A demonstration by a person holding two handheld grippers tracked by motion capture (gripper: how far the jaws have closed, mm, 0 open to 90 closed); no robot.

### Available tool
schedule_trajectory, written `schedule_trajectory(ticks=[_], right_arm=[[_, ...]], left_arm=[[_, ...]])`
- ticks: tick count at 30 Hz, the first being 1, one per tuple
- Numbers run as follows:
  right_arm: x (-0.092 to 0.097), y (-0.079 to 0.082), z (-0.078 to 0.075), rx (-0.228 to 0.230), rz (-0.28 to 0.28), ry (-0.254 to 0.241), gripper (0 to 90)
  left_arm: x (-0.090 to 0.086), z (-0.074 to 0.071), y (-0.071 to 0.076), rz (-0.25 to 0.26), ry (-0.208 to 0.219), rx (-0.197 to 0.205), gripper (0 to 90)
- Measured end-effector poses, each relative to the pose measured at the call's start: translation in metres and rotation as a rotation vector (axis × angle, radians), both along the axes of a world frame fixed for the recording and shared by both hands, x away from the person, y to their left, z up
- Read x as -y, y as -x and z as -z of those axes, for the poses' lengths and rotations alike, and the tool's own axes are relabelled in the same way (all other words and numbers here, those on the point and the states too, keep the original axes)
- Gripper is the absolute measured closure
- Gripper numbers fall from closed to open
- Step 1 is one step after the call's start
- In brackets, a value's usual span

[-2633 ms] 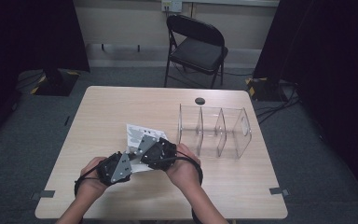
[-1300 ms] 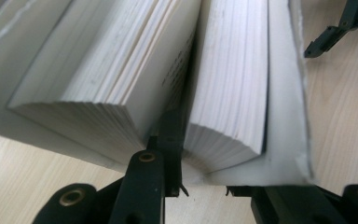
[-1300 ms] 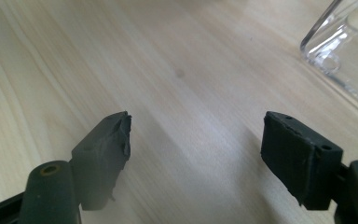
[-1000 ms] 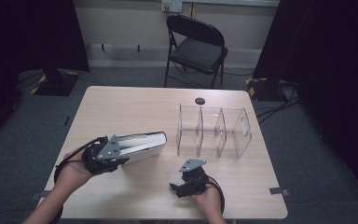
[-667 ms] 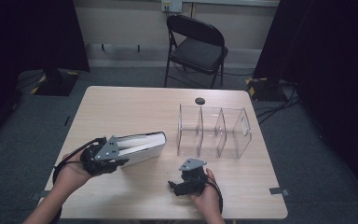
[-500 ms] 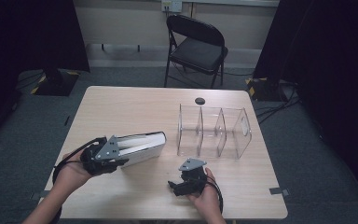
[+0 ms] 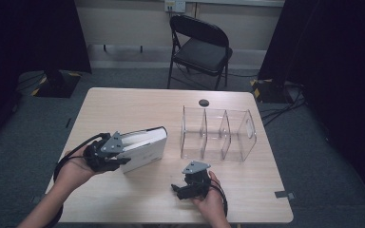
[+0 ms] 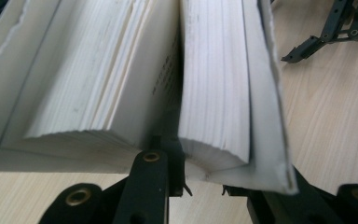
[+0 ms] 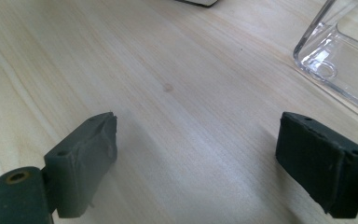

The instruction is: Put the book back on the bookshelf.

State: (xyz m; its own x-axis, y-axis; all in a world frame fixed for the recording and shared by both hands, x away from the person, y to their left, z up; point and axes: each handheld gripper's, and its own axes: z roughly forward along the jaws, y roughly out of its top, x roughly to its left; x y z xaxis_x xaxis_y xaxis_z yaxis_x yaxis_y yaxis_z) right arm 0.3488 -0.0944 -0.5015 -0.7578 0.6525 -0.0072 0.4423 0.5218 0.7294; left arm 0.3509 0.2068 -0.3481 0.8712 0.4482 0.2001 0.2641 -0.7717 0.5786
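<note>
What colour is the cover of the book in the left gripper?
White; the book shows it best in the high view.

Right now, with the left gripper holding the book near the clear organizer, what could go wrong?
1. The left gripper clamps only part of the book: in the left gripper view the pages split apart, so the loose half may flop open or tear.
2. The book is held by one end, so it may sag or slip.
3. The clear organizer stands unheld, while the right gripper sits open beside it; a push from the book might shift it.
</note>
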Motion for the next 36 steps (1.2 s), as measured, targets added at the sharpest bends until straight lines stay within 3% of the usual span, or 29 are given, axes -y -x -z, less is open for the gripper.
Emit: schedule_trajectory(ticks=[9,15,19,20,25,31,36], right_arm=[[0.000,0.000,0.000,0.000,0.000,0.000,11.8],[0.000,0.000,0.000,0.000,0.001,0.000,11.9],[0.000,0.000,0.000,0.000,0.001,0.000,11.8],[0.000,0.000,0.000,0.000,0.001,0.000,11.9],[0.000,0.000,0.000,0.000,0.001,0.000,11.8],[0.000,0.000,0.000,-0.001,0.000,0.000,11.7],[0.000,0.000,0.000,-0.001,0.000,0.000,11.7]], left_arm=[[0.003,-0.004,-0.007,-0.048,-0.004,-0.059,75.0],[0.003,-0.006,-0.009,-0.065,-0.011,-0.071,75.0],[0.003,-0.007,-0.011,-0.063,-0.022,-0.084,74.9],[0.003,-0.008,-0.012,-0.068,-0.041,-0.075,74.9],[0.002,-0.007,-0.012,-0.041,-0.026,-0.085,75.1],[0.005,-0.007,-0.008,-0.032,-0.053,-0.075,75.0],[0.003,-0.009,-0.007,-0.023,-0.052,-0.098,75.1]])
